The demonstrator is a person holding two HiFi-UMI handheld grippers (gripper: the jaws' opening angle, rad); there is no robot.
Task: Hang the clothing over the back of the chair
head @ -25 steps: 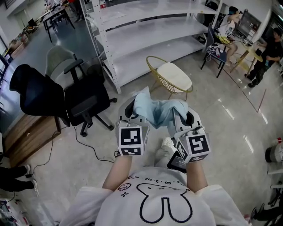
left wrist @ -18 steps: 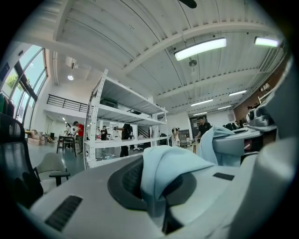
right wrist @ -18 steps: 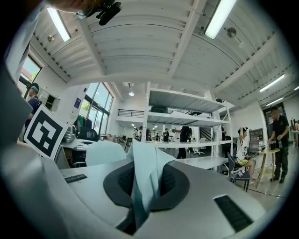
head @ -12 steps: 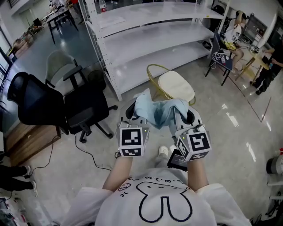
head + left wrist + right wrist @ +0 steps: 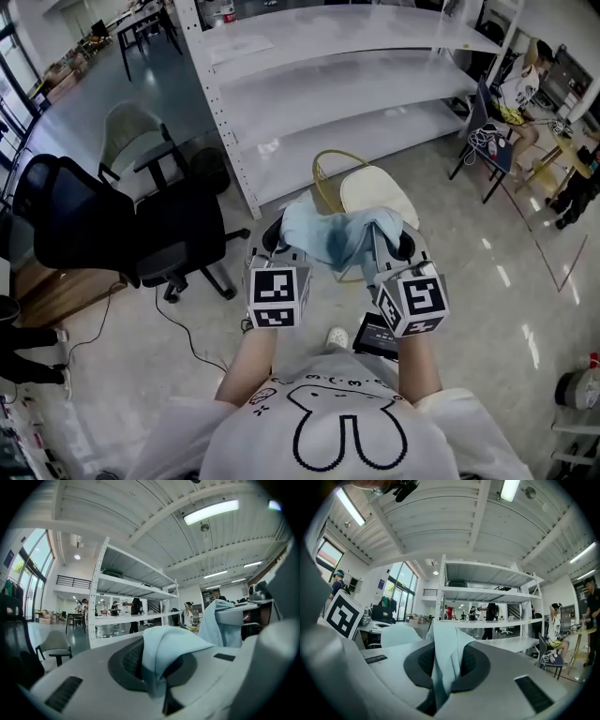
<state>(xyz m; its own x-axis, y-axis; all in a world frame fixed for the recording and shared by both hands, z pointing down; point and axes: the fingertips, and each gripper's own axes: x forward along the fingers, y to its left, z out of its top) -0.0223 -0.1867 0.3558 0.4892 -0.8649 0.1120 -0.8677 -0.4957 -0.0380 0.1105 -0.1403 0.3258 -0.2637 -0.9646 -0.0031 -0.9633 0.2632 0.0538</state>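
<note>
1. While the person stands facing the round chair [image 5: 380, 190], both arms reach out straight and level, side by side.
2. The left gripper [image 5: 278, 240] points toward the chair, and its marker cube faces up.
3. Its jaws are almost together and pinch one edge of the light blue clothing [image 5: 330, 234].
4. The right gripper [image 5: 397, 246] is held the same way, close beside the left one.
5. Its jaws are squeezed tight on the other edge of the clothing.
6. The clothing sits bunched up between the two grippers, held in the air on the person's side of the chair.
7. The chair has a thin gold wire back and a pale seat.
8. Just behind the chair stands a big white shelf [image 5: 328, 80].
9. Well to the left of the chair is a black office chair [image 5: 112, 230].
</note>
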